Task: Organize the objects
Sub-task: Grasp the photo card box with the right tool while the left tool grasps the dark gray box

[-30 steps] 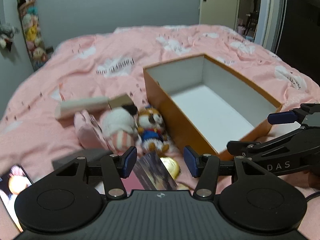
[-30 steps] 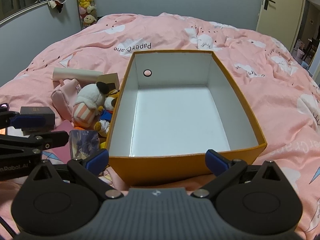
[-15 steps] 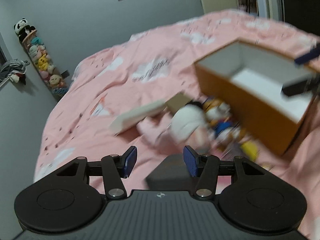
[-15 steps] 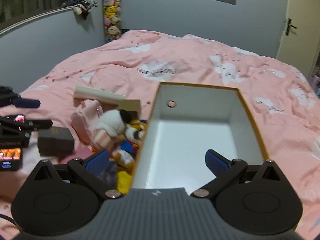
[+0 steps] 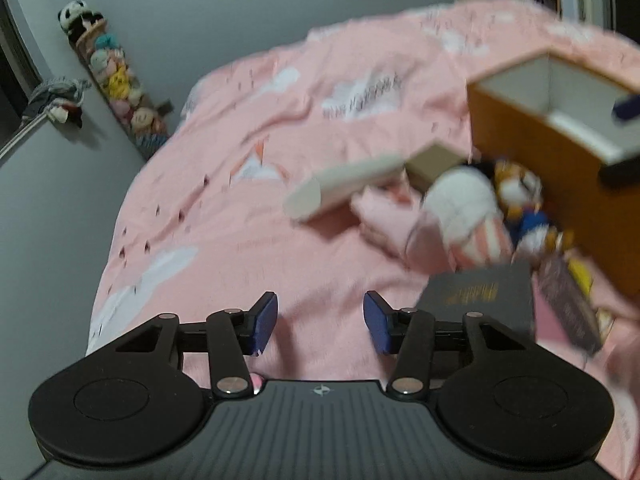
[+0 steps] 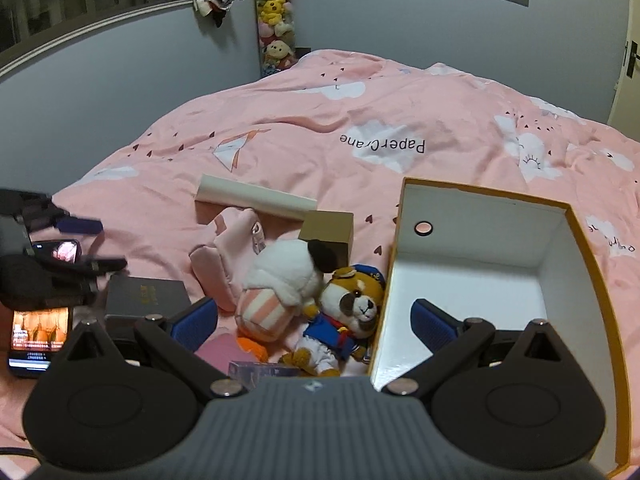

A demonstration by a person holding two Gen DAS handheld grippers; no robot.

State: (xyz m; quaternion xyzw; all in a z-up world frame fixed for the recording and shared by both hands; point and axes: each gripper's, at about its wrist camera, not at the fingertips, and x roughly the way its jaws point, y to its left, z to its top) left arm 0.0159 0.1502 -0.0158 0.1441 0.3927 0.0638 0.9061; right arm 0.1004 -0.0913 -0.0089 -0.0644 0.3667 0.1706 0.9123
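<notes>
The left wrist view is smeared by motion, so the heap of things in its right half reads only as blurred shapes, and the print on the dark grey flat box (image 5: 480, 300) there cannot be read. The orange cardboard box with a white inside (image 6: 480, 264) is cut off at the right edge of that view; in the right wrist view it fills the lower right and its near wall is hidden behind the gripper body. Nothing lies on the part of its white floor that shows, and a round hole pierces its far wall.

Just left of the box, on the pink quilt with white clouds (image 6: 360, 120), sits a brown plush dog in a blue sailor suit (image 6: 348, 312), touching the orange wall. Against it leans a white plush with pink stripes (image 6: 280, 288). Behind them lie a pink pouch (image 6: 228, 252), a small tan carton (image 6: 328, 228) and a long cream box (image 6: 252, 200). A lit phone (image 6: 40, 336) lies at the lower left edge, partly covered.

The left gripper (image 5: 320, 322) has just been closing a little, yet its blue pads stand apart over bare quilt with nothing between them. The right gripper (image 6: 316, 320) is spread wide, one finger over the toys and one over the box, gripping nothing
</notes>
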